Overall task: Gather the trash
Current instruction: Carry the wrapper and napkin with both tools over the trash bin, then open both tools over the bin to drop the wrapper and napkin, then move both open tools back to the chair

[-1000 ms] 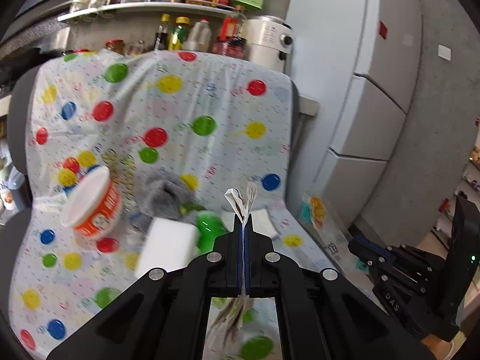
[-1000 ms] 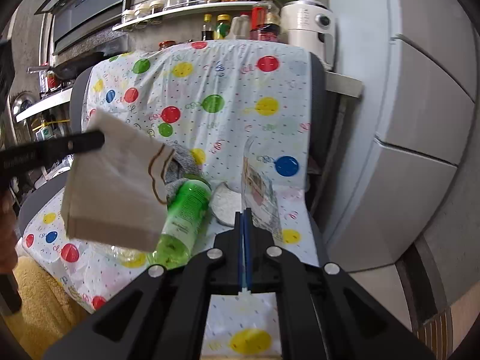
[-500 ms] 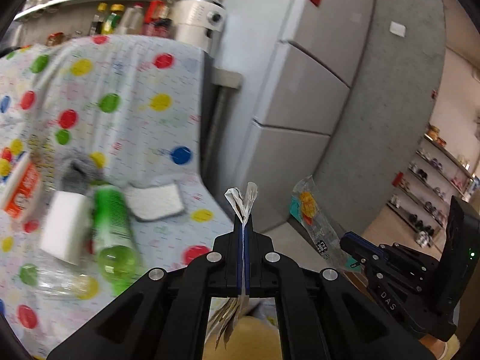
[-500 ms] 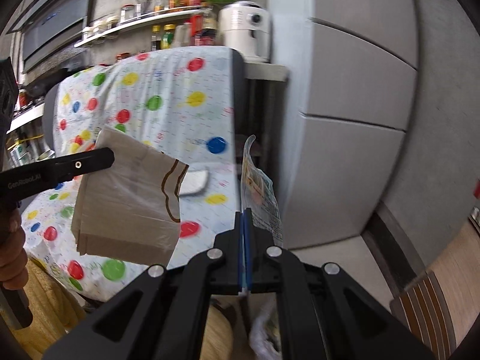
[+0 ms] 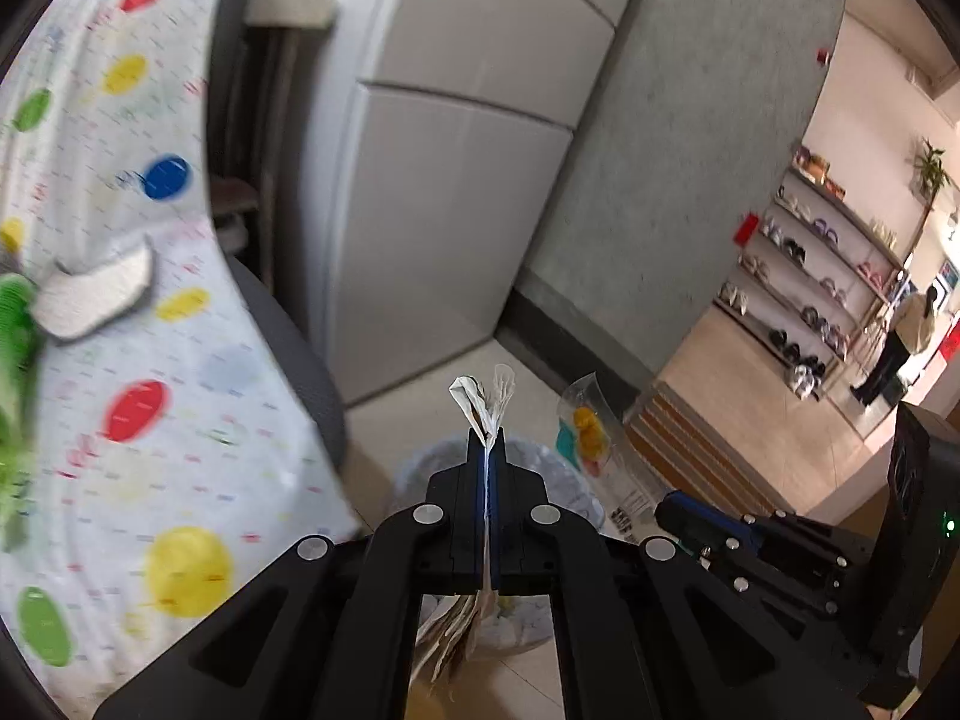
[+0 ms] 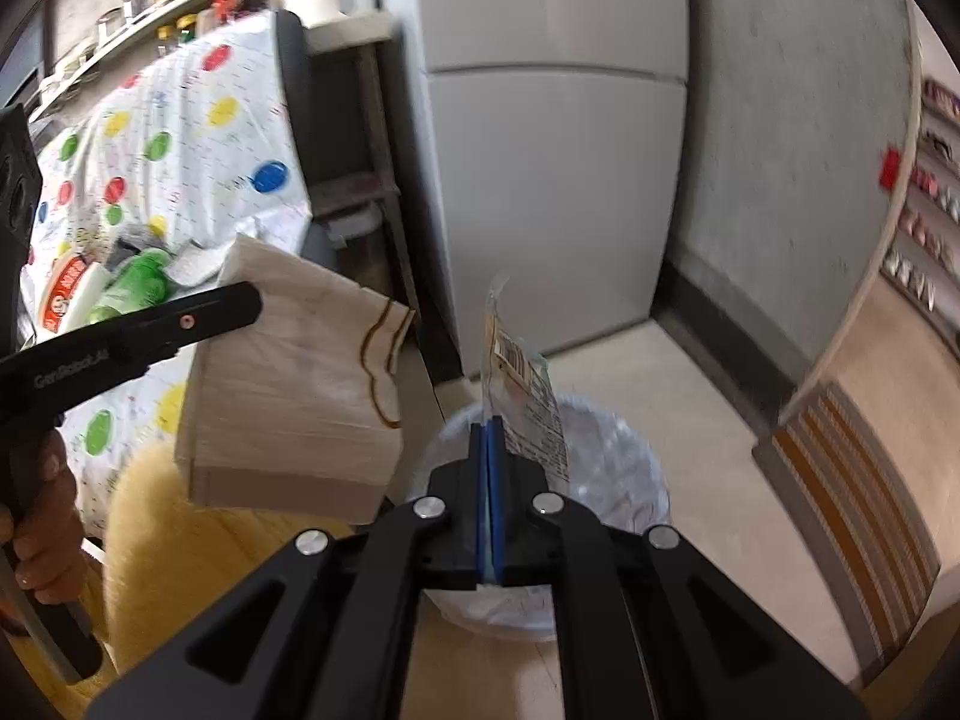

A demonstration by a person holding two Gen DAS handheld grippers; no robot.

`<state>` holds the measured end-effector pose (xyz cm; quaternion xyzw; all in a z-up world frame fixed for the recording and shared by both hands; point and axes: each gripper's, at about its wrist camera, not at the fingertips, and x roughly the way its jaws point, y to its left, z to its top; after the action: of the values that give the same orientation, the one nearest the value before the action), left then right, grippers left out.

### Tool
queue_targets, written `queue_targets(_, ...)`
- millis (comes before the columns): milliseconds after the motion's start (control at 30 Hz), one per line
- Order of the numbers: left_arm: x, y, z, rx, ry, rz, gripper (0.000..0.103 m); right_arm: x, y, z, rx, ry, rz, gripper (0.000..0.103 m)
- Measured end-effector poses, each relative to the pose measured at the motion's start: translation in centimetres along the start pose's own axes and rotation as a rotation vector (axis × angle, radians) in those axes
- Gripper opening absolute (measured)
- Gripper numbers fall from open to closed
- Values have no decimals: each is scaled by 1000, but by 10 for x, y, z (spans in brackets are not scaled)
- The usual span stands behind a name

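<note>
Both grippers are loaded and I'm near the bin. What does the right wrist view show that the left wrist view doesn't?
Right wrist only: the flat face of the paper napkin held by the left gripper, the hand on that gripper, and the orange-and-white cup.

Left wrist only: shoe shelves and a person standing beyond the doorway.

Both: the lined trash bin below, the clear plastic wrapper in the right gripper, the dotted cloth, and the green bottle.

The lined bin [image 6: 606, 468] stands on the floor directly below both grippers, with the covered chair [image 5: 120, 360] to its left, the refrigerator [image 6: 558, 180] behind it, and the striped mat [image 6: 852, 492] to its right; a bottle [image 6: 135, 285] lies on the chair.
</note>
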<state>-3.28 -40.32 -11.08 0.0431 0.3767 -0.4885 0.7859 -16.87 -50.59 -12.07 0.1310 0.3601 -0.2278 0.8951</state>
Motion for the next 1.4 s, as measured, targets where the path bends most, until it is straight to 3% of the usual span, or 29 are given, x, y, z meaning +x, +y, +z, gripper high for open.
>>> queue_targets(333,75,-8,-1,33,105,33,5,57,-44,-17,113,108,27,2)
queue_targets(400,81,-2,1,17,130,35,14,67,-53,-18,143,116,29,2)
queue_targets(467,82,3,2,-7,138,40,42,76,-60,-18,167,129,26,2)
queue_targets(500,81,5,3,-16,129,44,47,80,-63,-18,179,131,17,2)
queue_targets(533,80,6,4,-19,121,46,50,83,-66,-18,188,136,16,3)
queue_targets(600,78,9,5,-28,114,50,50,86,-69,-18,205,142,11,15)
queue_targets(633,76,11,6,-39,113,47,50,85,-71,-18,214,140,8,28)
queue_targets(767,56,20,10,-51,84,50,50,71,-68,-11,202,110,-10,32)
queue_targets(933,13,34,16,-11,17,126,50,30,-50,11,146,10,-44,32)
queue_targets(1100,-44,63,17,-3,-49,223,50,0,-6,40,52,-68,-28,32)
queue_targets(1400,-142,154,-11,-91,-71,474,51,10,107,79,-139,-91,151,32)
